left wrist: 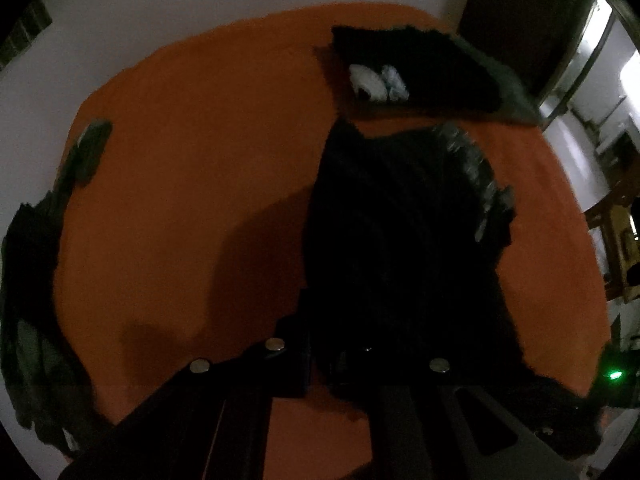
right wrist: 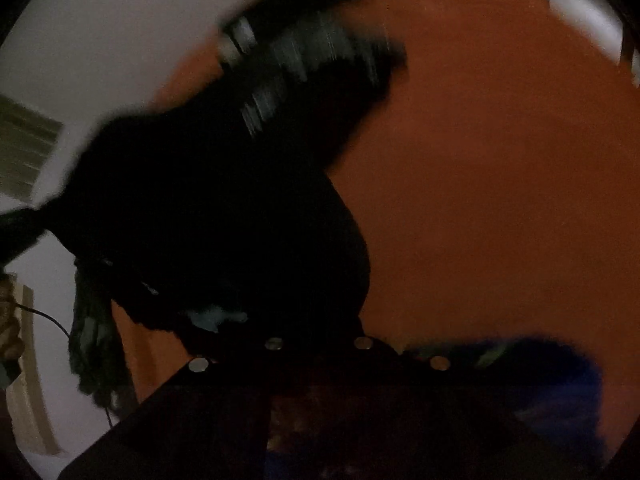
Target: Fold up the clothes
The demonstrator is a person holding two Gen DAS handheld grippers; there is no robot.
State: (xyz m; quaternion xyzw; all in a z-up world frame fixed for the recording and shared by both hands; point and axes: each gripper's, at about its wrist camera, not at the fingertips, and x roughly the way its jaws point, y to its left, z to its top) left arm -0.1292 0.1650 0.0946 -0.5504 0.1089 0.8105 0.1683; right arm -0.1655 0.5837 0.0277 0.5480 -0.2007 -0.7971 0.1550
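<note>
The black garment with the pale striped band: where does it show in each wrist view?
Left wrist: the black garment fills centre-right, striped band at its upper right, reaching down to the left gripper.
Right wrist: it fills the left half, blurred, band at top.
Shared landmark: the orange bedsheet beneath it.

dark clothes (left wrist: 400,208) on orange bed (left wrist: 200,160)

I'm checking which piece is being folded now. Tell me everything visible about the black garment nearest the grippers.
The black garment is dark, soft-looking cloth with a pale, blurred printed band near its far edge. It lies bunched on the orange surface, its near end reaching the left gripper. In the right wrist view it looks lifted and motion-blurred. Whether either gripper holds it is too dark to tell.
</note>
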